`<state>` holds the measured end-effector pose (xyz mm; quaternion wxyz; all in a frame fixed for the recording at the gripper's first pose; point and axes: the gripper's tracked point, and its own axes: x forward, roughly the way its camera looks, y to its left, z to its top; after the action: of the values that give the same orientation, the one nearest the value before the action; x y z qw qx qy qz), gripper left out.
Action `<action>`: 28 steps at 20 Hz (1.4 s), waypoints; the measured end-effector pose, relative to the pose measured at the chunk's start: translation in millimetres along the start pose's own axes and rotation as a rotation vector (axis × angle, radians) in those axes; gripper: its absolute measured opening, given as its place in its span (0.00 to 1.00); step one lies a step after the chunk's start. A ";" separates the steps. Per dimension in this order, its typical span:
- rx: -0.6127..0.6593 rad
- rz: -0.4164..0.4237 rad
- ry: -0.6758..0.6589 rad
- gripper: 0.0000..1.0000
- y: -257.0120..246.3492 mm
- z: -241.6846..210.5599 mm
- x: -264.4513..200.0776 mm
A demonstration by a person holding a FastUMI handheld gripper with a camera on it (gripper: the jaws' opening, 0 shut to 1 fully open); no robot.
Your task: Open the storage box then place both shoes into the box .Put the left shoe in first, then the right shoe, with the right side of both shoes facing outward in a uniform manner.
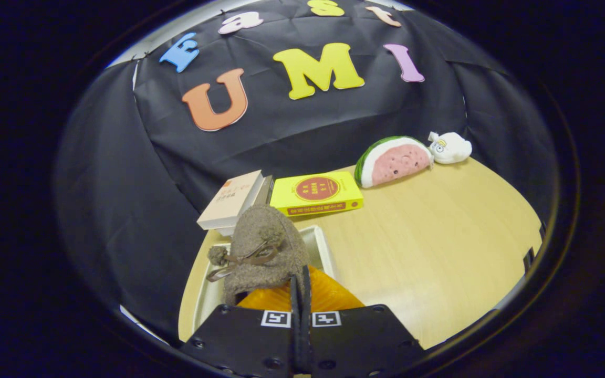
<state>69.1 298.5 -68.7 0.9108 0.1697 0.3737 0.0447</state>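
Observation:
A brown fuzzy shoe (263, 247) with a bow and pompoms hangs just ahead of my fingers, its toe pointing away from me. My gripper (300, 277) is shut on the shoe's near edge, the two fingers almost touching. An orange ribbed surface (329, 296) lies right under the fingertips, against the shoe; I cannot tell whether it is the shoe's sole. Below the shoe stands the open white storage box (326, 247), its rim showing to the left and right of the shoe. The shoe hides the inside of the box.
Beyond the box, a beige book (231, 199) and a yellow book (317, 193) lie at the back of the wooden table (439, 247). A watermelon plush (394, 160) and a small white plush toy (450, 147) sit at the far right by the black cloth wall.

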 end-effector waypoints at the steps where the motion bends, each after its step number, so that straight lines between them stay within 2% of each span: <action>1: 0.003 -0.003 0.005 0.00 -1.7 -2.4 -0.8; 4: 0.028 -0.022 0.017 0.01 -15.4 -7.1 5.3; 6: 0.027 0.024 0.053 0.08 -11.6 -15.2 7.5; 10: -0.058 0.031 0.069 0.35 -18.7 -18.9 -4.3; 11: -0.072 0.020 0.083 0.48 -22.8 -24.5 -9.3; 12: -0.079 0.027 0.109 0.53 -23.4 -33.5 -9.7; 14: -0.089 0.049 0.163 0.53 -25.2 -47.5 -11.5; 17: -0.107 0.070 0.147 0.63 -31.5 -42.9 -22.4; 19: -0.122 0.113 0.070 0.69 -30.4 -25.2 -38.6; 21: -0.155 0.149 -0.064 0.76 -32.2 3.5 -62.0; 25: -0.239 0.185 -0.325 0.95 -42.8 44.6 -118.0; 28: -0.285 0.176 -0.504 0.96 -57.8 69.6 -158.3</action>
<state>1.5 192.1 63.0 0.9821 0.0777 0.1099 0.1317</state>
